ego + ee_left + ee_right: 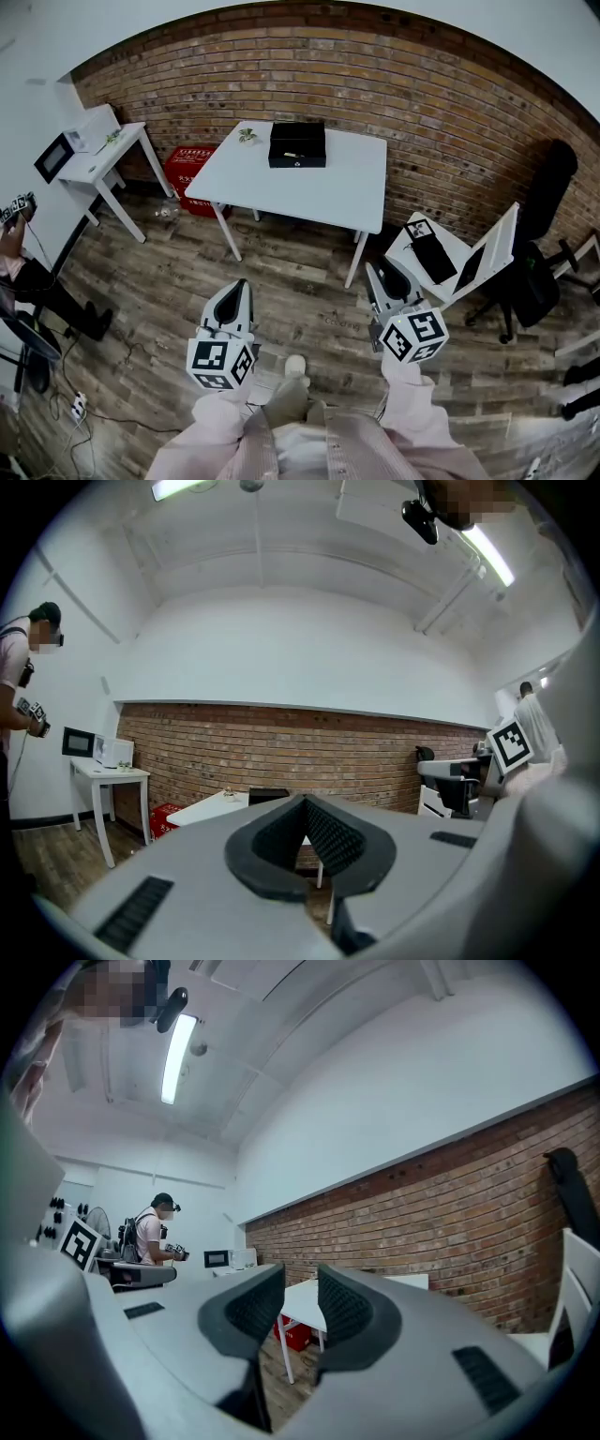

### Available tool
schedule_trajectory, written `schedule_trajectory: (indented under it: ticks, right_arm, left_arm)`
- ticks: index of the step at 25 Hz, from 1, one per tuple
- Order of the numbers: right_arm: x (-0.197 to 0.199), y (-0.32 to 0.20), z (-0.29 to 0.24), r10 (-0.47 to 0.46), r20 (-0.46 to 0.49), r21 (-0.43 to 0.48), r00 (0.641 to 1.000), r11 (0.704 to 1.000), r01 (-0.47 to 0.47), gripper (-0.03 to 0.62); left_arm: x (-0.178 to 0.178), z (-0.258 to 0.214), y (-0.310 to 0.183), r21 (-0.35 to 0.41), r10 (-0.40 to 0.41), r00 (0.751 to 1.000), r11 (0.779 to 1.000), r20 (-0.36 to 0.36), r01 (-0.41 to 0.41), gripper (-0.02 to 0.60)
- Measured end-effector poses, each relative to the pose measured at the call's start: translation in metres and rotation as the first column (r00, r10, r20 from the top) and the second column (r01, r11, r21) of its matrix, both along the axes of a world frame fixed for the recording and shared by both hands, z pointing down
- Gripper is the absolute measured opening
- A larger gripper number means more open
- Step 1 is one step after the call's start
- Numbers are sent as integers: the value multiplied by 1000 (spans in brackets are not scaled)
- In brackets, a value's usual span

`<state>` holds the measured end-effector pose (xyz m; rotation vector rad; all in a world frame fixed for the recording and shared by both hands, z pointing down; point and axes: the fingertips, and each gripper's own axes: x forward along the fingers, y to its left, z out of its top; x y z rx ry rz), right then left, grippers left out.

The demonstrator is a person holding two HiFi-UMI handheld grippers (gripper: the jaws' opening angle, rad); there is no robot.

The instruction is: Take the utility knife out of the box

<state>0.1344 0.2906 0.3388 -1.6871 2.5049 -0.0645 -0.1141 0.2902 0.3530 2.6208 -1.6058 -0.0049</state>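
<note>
We are at the approach step. Both grippers are held over the wooden floor, well short of the near edge of the white table (314,197), and neither touches anything. The black box (297,144) sits on the table, toward its far edge. The utility knife cannot be made out from here, so we presume it lies inside the box. The left gripper (239,286) has its jaws clenched together on nothing. The right gripper (377,277) has its jaws parted, with only air between them. Next, in our judgement, we must close in on the table, bring one gripper over the box, locate the knife and set parted jaws across its handle.
</note>
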Motion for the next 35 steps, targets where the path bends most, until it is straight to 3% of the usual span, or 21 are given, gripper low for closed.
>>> schedule_trajectory:
  ticks: [4,15,35]
  right_arm:
    - [2,-8,5,6,10,-17,1000,1000,-6,134]
    - [9,-71,24,10,41,-57,999,998,-8,172]
    - [2,-236,41,30,62,-133,998,991,-22,172]
  left_arm:
    - [-1,2,-10,-7,-2,1000,1000,-1,2,-8]
    - [2,20,-75,-46,-10,1000,999,-6,10,-8]
    - [1,35,-252,-117,22,1000,993,-16,-24,-8]
